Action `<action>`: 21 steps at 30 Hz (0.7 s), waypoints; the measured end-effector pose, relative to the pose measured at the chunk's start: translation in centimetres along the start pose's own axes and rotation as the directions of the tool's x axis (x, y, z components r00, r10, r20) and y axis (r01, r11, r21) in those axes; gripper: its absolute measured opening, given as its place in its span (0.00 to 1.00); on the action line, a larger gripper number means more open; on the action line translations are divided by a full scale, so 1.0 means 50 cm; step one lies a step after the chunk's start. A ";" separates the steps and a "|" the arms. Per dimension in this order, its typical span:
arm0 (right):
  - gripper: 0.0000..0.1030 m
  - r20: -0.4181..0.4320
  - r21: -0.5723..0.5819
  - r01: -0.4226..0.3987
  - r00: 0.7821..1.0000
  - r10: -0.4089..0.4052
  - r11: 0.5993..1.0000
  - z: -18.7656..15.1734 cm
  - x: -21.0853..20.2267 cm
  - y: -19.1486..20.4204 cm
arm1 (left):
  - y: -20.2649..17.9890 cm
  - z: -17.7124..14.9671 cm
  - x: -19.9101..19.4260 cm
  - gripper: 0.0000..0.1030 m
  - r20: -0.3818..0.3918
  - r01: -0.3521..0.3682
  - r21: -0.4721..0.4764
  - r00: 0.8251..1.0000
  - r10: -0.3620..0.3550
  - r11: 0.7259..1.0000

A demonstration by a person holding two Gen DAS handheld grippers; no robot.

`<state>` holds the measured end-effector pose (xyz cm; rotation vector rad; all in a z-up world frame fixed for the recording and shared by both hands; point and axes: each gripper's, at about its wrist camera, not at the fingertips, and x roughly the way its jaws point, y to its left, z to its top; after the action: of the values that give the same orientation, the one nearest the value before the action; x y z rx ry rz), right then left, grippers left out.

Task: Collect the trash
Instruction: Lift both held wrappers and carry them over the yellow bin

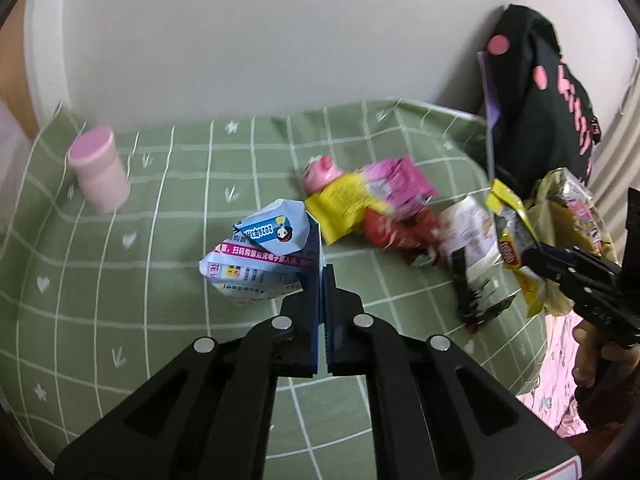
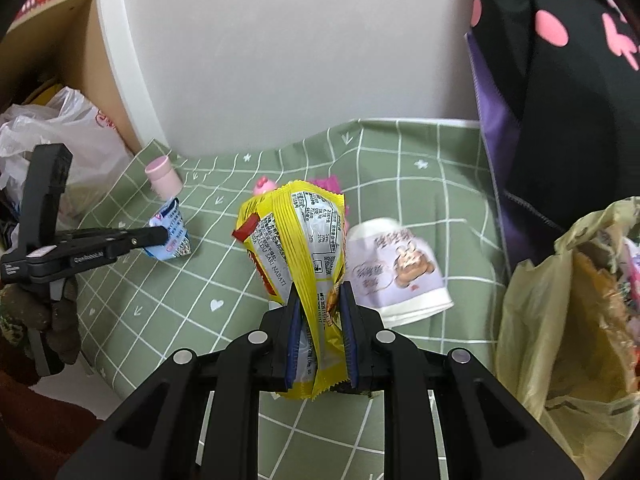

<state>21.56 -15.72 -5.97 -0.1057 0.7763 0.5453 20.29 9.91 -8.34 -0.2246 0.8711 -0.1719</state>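
My right gripper (image 2: 320, 300) is shut on a yellow and silver snack wrapper (image 2: 300, 236) and holds it above the green checked cloth (image 2: 400, 168); the wrapper also shows in the left wrist view (image 1: 516, 248). My left gripper (image 1: 322, 252) is shut, its tips pinching the edge of a blue and white carton (image 1: 260, 256), which also shows in the right wrist view (image 2: 170, 232). A pink and yellow packet (image 1: 368, 200), a red wrapper (image 1: 396, 232) and a white paper cup (image 2: 396, 268) lie on the cloth. A yellowish trash bag (image 2: 568, 320) hangs open at the right.
A pink lidded bottle (image 1: 98, 168) stands at the far left of the cloth. A black bag with pink dots (image 2: 560, 80) leans on the wall at the right. A white plastic bag (image 2: 60, 132) sits by a shelf at the left.
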 end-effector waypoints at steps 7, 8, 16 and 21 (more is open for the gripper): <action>0.18 0.040 0.041 0.043 0.998 -0.045 0.998 0.004 -0.025 -0.004 | -0.030 0.042 -0.029 0.02 0.041 0.067 0.066 0.997 -0.070 0.996; 0.18 0.046 0.048 0.050 0.998 -0.052 0.998 0.004 -0.028 -0.005 | -0.033 0.048 -0.031 0.02 0.046 0.072 0.076 0.996 -0.075 0.995; 0.18 0.124 0.081 0.109 0.985 -0.119 0.991 0.019 -0.088 -0.003 | -0.098 0.105 -0.057 0.02 0.103 0.132 0.171 0.983 -0.151 0.976; 0.18 0.198 0.105 0.156 0.965 -0.174 0.982 0.035 -0.154 -0.012 | -0.155 0.142 -0.079 0.02 0.130 0.204 0.237 0.962 -0.239 0.950</action>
<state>18.48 -19.00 0.55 -0.0309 0.5820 0.3558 22.83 4.27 1.02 -0.1244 0.6614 -0.4541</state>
